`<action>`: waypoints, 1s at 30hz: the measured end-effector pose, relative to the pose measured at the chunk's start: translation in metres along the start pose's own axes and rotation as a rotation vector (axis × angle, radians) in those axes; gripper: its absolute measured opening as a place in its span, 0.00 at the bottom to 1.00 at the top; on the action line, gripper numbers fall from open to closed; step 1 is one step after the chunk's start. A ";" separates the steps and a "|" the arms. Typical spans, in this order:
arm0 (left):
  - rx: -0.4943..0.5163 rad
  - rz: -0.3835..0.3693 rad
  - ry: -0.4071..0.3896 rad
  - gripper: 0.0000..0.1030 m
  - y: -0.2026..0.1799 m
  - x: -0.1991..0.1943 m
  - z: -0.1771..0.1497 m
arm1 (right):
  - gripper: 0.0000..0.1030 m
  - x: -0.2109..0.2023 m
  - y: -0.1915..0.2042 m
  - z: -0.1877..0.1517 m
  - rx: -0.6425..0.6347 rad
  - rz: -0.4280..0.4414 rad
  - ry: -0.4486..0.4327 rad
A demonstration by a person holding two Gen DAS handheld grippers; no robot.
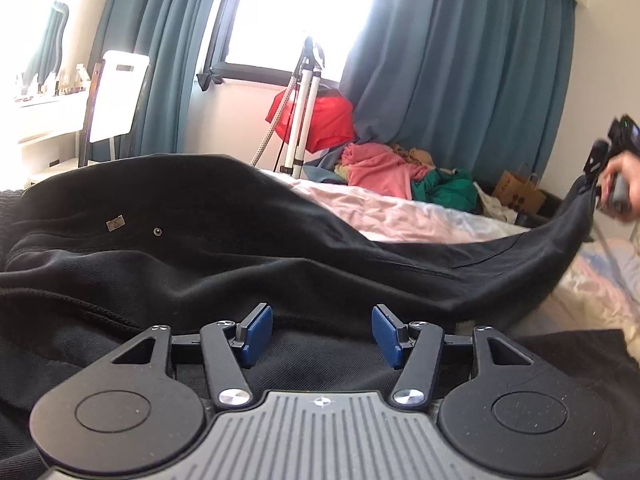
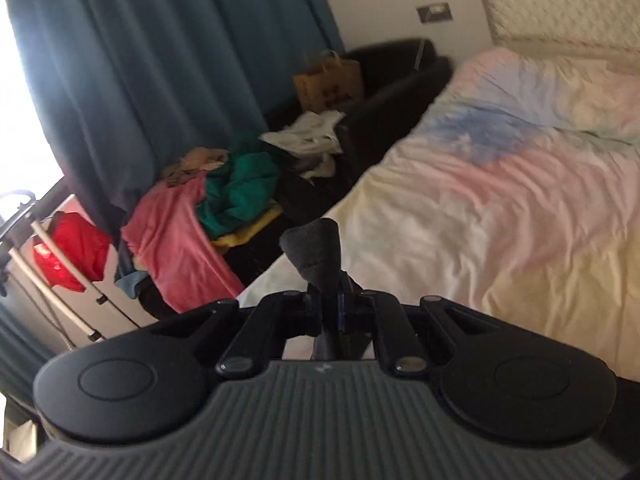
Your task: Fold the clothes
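**Black garment stretched between two grippers over the bed**

Black fabric of one garment [image 1: 248,240] lies across the bed [image 1: 420,212], with one metal button [image 1: 157,231] showing. One end is lifted at the right, pinched in the right gripper [image 2: 334,304], whose jaws are closed on a fold. Left gripper [image 1: 322,334] hovers over the cloth, its two blue pads [image 1: 256,334] apart and holding nothing. One pile of clothes [image 2: 208,204] sits beside the bed.

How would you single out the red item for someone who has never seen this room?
Start at the window with blue curtains. Below it a white tripod stands beside the bed. The red cloth hangs behind it, brighter than the pink garment heaped alongside.
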State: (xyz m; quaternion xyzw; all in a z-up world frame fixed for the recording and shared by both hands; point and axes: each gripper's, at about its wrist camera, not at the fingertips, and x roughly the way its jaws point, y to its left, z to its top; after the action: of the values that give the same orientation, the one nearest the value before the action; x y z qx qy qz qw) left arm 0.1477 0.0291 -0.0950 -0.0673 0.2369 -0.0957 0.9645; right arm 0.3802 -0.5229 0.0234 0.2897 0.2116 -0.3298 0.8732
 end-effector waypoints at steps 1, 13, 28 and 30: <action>0.008 0.005 0.006 0.56 -0.001 0.003 -0.001 | 0.10 0.005 0.011 0.007 -0.028 -0.009 0.003; -0.028 0.009 0.069 0.58 0.007 0.026 -0.004 | 0.10 0.029 -0.121 -0.021 -0.062 0.065 -0.110; 0.079 0.011 0.030 0.59 -0.024 0.009 -0.003 | 0.24 0.053 -0.226 -0.107 -0.099 -0.024 0.124; 0.108 -0.006 0.025 0.59 -0.031 0.005 -0.001 | 0.33 0.037 -0.217 -0.104 -0.181 0.004 0.134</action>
State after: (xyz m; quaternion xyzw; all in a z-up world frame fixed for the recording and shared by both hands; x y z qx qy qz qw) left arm 0.1469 -0.0023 -0.0921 -0.0146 0.2430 -0.1121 0.9634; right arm 0.2356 -0.6057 -0.1538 0.2316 0.2979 -0.2876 0.8803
